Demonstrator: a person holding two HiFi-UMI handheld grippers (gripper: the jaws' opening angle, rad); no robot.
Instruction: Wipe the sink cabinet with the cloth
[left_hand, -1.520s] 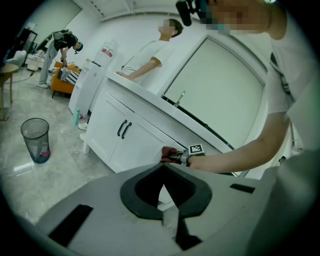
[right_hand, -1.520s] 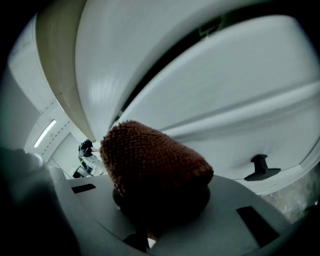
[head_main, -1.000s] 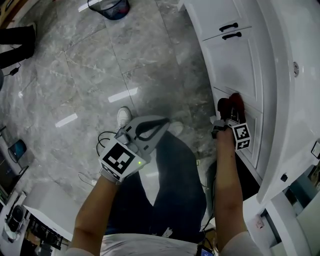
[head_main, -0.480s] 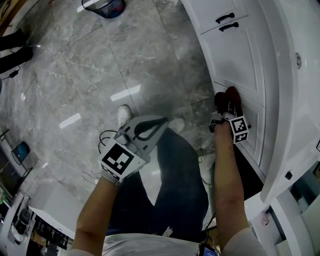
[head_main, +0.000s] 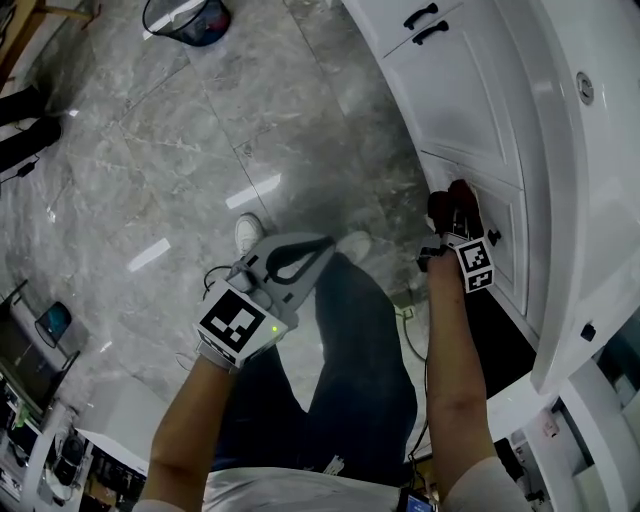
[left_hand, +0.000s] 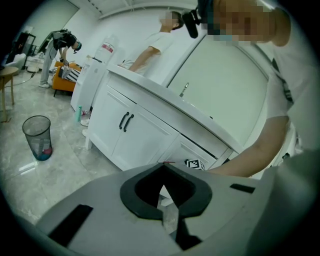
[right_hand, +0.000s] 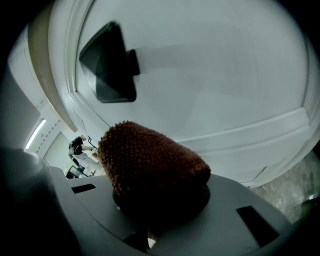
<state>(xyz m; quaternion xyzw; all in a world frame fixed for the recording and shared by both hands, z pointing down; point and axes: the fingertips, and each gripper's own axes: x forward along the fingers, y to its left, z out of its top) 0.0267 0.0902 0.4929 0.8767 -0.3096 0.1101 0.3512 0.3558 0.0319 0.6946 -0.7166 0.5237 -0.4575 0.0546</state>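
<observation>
The white sink cabinet (head_main: 470, 120) runs down the right of the head view, with panelled doors and drawer fronts. My right gripper (head_main: 456, 210) is shut on a dark red-brown cloth (head_main: 462, 196), pressed against a drawer front near its black knob (head_main: 493, 237). In the right gripper view the cloth (right_hand: 150, 167) bulges out of the jaws right in front of the white panel (right_hand: 215, 75), beside a black handle (right_hand: 112, 62). My left gripper (head_main: 318, 248) hangs over the floor, away from the cabinet, jaws shut with nothing in them. The left gripper view shows the cabinet (left_hand: 140, 135) across the room.
Grey marble floor (head_main: 200, 170) fills the left. A mesh waste bin (head_main: 187, 17) stands at the top. Black door handles (head_main: 424, 24) sit on the upper doors. My legs and a white shoe (head_main: 248, 233) are below the grippers. Another person (left_hand: 60, 47) stands far off.
The right gripper with the cloth has slid slightly along the drawer front. The view has shifted, showing more of the cabinet. The left gripper has stayed put.
</observation>
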